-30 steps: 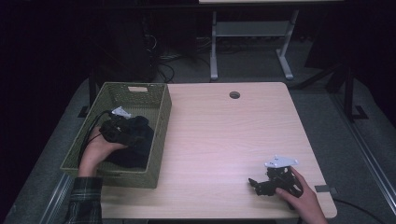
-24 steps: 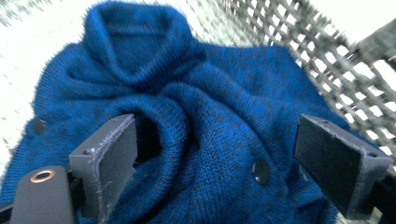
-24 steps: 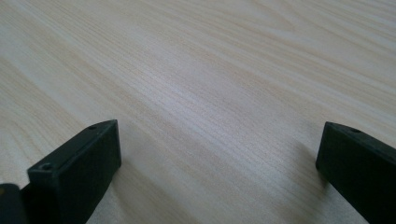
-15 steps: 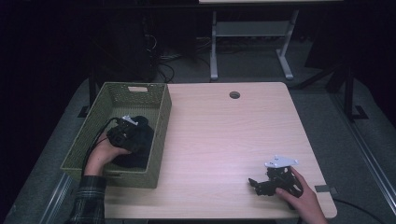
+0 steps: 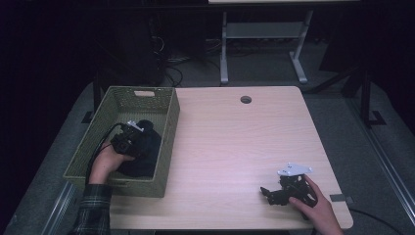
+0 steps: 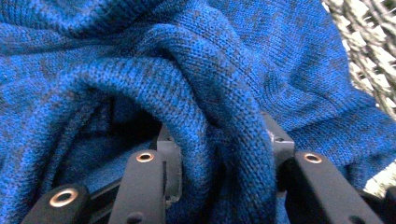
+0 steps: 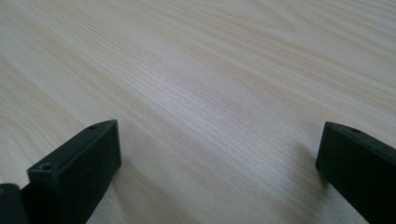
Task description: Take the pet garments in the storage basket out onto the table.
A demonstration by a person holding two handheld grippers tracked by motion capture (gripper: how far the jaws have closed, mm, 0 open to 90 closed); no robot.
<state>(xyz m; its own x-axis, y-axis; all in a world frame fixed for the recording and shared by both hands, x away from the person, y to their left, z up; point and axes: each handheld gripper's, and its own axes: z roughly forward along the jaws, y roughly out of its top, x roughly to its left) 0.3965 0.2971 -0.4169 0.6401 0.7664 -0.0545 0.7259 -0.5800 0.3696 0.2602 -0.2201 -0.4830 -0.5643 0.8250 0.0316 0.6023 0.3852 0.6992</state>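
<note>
The wooden table (image 5: 235, 147) is mostly bare, and the woven green basket (image 5: 166, 147) sits at its nine o'clock edge with a blue knitted garment (image 6: 140, 60) bundled inside. The left gripper (image 5: 128, 139) is down in that basket, toward its six o'clock end, and its jaws have just been closing: in the left gripper view a thick fold of the knit is pinched between them. To do this lift well, I judge the pull should go straight up, clear of the basket wall at three o'clock, slowly enough that the heavy knit does not slip from a single fold or drag the basket along. The right gripper (image 5: 284, 191) rests on the table near five o'clock, jaws spread wide over bare wood, free to steady the basket rim.
</note>
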